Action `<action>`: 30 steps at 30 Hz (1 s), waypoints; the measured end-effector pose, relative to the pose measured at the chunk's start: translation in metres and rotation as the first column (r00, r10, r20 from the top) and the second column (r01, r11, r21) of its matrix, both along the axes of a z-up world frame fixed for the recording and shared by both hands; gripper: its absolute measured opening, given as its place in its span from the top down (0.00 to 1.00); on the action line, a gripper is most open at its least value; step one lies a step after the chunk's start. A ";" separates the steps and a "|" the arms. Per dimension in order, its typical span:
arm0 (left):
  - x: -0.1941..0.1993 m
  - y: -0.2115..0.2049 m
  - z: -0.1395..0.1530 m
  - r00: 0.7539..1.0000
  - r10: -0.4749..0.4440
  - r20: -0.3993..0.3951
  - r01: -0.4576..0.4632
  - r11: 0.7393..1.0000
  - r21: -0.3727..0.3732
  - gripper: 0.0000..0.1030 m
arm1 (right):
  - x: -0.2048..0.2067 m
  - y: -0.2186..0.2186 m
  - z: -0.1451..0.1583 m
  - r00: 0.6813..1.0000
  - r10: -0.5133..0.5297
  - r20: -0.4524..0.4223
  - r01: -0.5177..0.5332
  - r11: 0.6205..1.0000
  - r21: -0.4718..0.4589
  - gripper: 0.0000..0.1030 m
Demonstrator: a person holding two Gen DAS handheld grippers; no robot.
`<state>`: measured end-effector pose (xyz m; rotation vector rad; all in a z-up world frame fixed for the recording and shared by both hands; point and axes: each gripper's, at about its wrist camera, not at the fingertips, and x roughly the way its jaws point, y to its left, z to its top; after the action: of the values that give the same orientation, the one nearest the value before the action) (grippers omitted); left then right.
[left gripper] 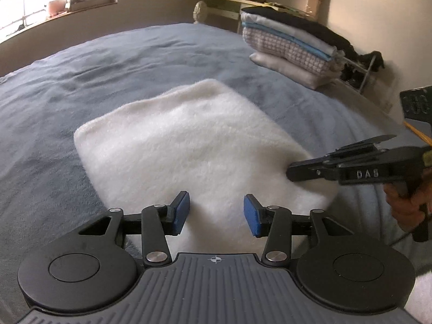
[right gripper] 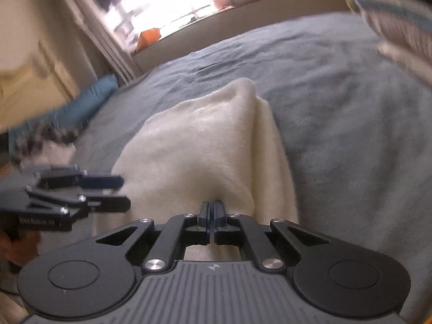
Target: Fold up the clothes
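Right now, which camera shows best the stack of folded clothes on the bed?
The left wrist view: the stack of folded clothes appears sharp at upper right, its separate layers visible. The right wrist view catches only a blurred part at its top right corner.

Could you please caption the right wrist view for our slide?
Right gripper shut on the folded white towel atop a grey bedspread; left gripper open alongside.
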<state>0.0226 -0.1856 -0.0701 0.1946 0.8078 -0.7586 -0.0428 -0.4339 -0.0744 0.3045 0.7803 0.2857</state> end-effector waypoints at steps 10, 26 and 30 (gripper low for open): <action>-0.001 -0.009 0.000 0.999 0.048 -0.008 -0.047 0.999 0.021 0.53 | 0.032 0.011 0.000 0.998 0.026 0.051 -0.019 0.992 -0.123 0.98; 0.003 -0.005 0.002 0.995 0.079 -0.055 -0.080 0.997 -0.012 0.50 | 0.091 0.015 0.008 1.000 -0.016 -0.006 0.015 0.991 -0.132 0.98; 0.004 -0.003 0.001 0.994 0.082 -0.071 -0.084 0.996 -0.029 0.50 | 0.098 0.014 0.024 0.999 -0.037 0.006 0.038 0.992 -0.117 0.97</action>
<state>0.0265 -0.1890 -0.0688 0.1049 0.8643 -0.7024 0.0549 -0.4203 -0.0509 0.2073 0.7833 0.2042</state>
